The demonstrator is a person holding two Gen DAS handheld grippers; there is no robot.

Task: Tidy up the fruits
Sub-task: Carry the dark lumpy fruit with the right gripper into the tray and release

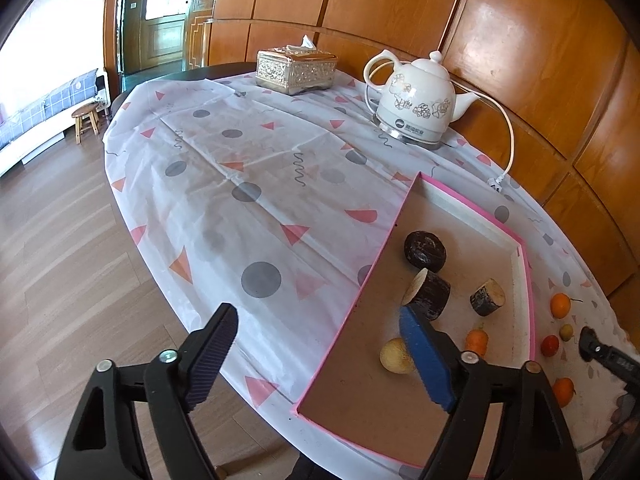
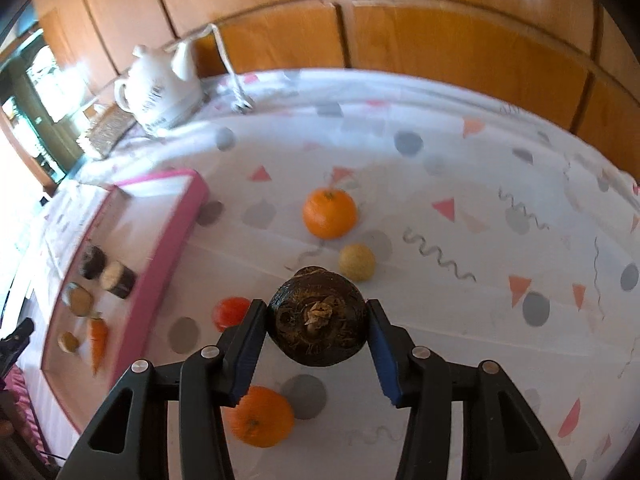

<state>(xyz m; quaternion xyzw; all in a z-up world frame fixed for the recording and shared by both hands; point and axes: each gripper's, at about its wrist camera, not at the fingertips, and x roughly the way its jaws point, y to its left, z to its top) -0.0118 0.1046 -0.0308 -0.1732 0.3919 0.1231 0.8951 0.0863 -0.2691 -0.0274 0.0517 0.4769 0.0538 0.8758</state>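
The left gripper (image 1: 320, 352) hangs with jaws wide and empty over the near left rim of a pink-edged tray (image 1: 527, 280). A pale round fruit (image 1: 394, 356) and carrot (image 1: 476, 341) lie inside.

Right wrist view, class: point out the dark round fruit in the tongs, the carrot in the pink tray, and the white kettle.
Dark round fruit (image 2: 318, 316): right wrist view, its front face beside the dried stem.
Carrot (image 2: 97, 334): right wrist view, mid-body.
White kettle (image 2: 160, 90): right wrist view, its belly.
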